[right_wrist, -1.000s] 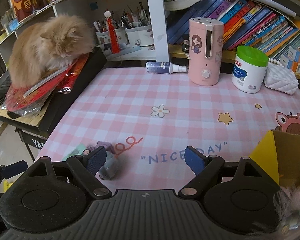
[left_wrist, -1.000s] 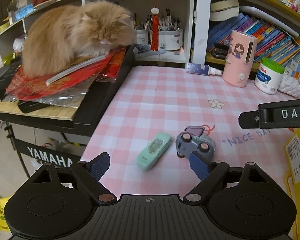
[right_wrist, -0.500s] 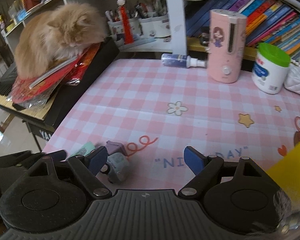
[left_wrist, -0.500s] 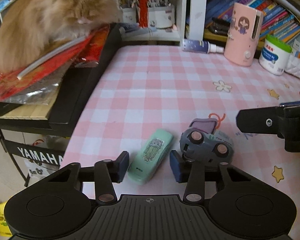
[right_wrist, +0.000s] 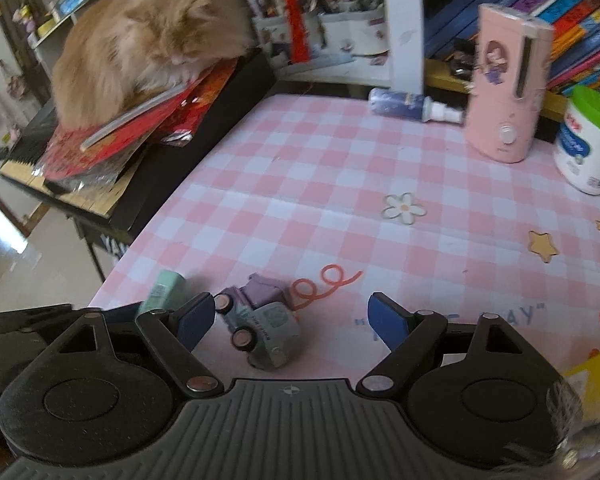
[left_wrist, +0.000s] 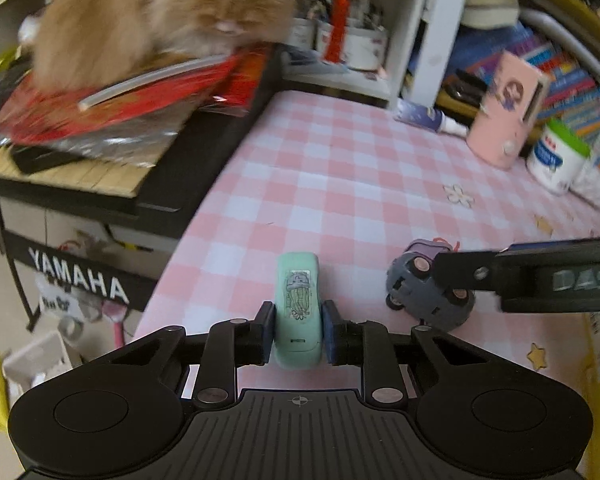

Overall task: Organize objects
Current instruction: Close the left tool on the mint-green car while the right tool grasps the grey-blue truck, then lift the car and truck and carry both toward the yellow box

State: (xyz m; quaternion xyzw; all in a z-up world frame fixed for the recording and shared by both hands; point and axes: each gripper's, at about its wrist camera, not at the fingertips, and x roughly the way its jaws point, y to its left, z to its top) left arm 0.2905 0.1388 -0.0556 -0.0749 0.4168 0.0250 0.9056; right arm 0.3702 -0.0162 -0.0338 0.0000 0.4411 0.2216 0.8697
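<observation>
A mint-green eraser-like case (left_wrist: pixel 299 304) with a jellyfish sticker lies near the front left corner of the pink checked table (left_wrist: pixel 340 184). My left gripper (left_wrist: pixel 299 330) is shut on its near end, both blue pads pressing its sides. The same case (right_wrist: pixel 162 292) peeks out past the left finger in the right wrist view. A grey-blue toy car (right_wrist: pixel 262 330) with a purple back lies on its side, between the spread fingers of my right gripper (right_wrist: pixel 292 320), which is open and close to it. From the left wrist view the car (left_wrist: pixel 424 292) sits right of the case, partly behind the right gripper's finger.
An orange cat (right_wrist: pixel 148 40) lies on red packets atop a keyboard (left_wrist: pixel 100 168) left of the table. At the back stand a pink humidifier (right_wrist: pixel 508 88), a spray bottle (right_wrist: pixel 412 104) and a green-lidded tub (right_wrist: pixel 588 148), with bookshelves behind. A yellow box edge (right_wrist: pixel 588 364) is at right.
My left gripper moved forward over the mint case and closed on it. My right gripper came closer to the toy car, which now lies between its open fingers.
</observation>
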